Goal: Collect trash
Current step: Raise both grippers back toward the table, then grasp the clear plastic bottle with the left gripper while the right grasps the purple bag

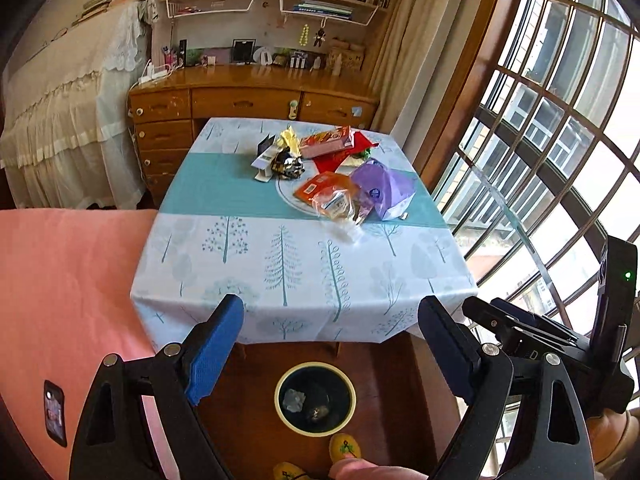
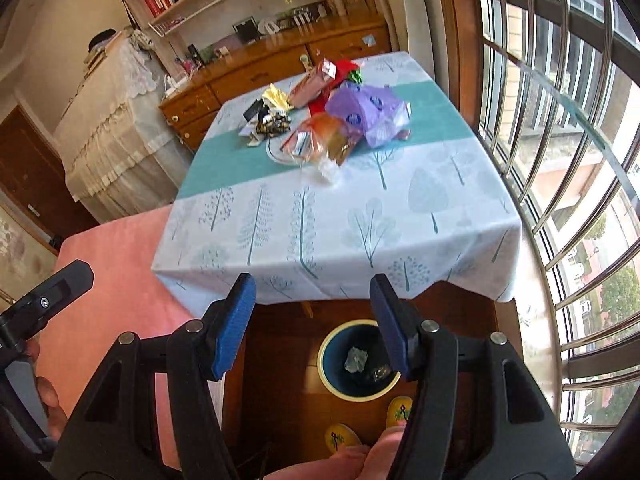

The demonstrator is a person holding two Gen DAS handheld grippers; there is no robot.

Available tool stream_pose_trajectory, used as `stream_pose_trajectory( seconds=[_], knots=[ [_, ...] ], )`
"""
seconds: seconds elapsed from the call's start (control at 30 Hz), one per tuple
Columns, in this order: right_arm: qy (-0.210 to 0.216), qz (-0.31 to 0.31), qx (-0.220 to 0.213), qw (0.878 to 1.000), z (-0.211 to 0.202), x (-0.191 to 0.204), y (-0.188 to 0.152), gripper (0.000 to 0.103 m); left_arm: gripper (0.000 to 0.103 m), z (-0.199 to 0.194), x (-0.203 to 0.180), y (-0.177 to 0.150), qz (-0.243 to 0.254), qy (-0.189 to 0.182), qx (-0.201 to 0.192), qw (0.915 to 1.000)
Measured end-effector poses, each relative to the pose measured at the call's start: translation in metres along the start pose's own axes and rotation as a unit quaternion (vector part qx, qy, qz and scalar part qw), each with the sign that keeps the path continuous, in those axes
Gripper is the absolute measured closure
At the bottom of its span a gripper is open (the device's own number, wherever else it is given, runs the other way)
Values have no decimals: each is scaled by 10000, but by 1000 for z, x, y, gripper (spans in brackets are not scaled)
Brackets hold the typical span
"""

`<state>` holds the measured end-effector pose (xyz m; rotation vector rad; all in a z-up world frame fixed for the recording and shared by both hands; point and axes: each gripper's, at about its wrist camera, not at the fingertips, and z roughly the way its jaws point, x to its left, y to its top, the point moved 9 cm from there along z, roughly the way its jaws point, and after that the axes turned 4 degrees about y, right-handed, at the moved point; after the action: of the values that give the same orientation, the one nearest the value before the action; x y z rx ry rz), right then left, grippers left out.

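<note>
A heap of trash lies at the far middle of the table [image 1: 224,276]: a purple bag [image 1: 384,188], an orange wrapper [image 1: 324,188], a clear wrapper [image 1: 340,206], a red pack [image 1: 328,142], a dark foil ball [image 1: 288,165] and a white carton [image 1: 266,158]. The purple bag [image 2: 366,114] and orange wrapper [image 2: 320,136] also show in the right wrist view. A round bin [image 1: 315,398] with two scraps inside stands on the floor below the table's near edge; it also shows in the right wrist view [image 2: 352,364]. My left gripper [image 1: 330,344] and right gripper [image 2: 312,320] are open, empty, above the bin.
A pink bed [image 1: 68,292] lies to the left of the table. A barred window [image 1: 560,132] runs along the right. A wooden desk [image 1: 252,96] with shelves stands behind the table. Yellow slippers [image 2: 400,410] are beside the bin.
</note>
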<state>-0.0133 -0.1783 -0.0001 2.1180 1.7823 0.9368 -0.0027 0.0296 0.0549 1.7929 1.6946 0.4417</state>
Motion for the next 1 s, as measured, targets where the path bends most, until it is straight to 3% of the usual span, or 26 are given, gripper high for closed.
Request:
stream_pose_trajectory(
  seconds=[0.23, 0.5, 0.73, 0.9, 1.0],
  knots=[
    [-82, -99, -378, 9992, -22, 3, 39, 47, 13, -5, -22, 34, 333, -80, 35, 9994],
    [-136, -268, -504, 9983, 3, -20, 81, 47, 13, 44, -20, 64, 341, 464, 164, 9982],
    [-4, -432, -240, 9988, 74, -67, 149, 47, 13, 141, -22, 103, -123, 728, 539, 9958],
    [225, -717, 207, 9970, 145, -100, 207, 46, 13, 232, -40, 120, -610, 708, 1073, 9898],
    [341, -1022, 530, 9928, 189, -117, 235, 38, 13, 283, -49, 123, -823, 843, 1357, 9837]
  ],
)
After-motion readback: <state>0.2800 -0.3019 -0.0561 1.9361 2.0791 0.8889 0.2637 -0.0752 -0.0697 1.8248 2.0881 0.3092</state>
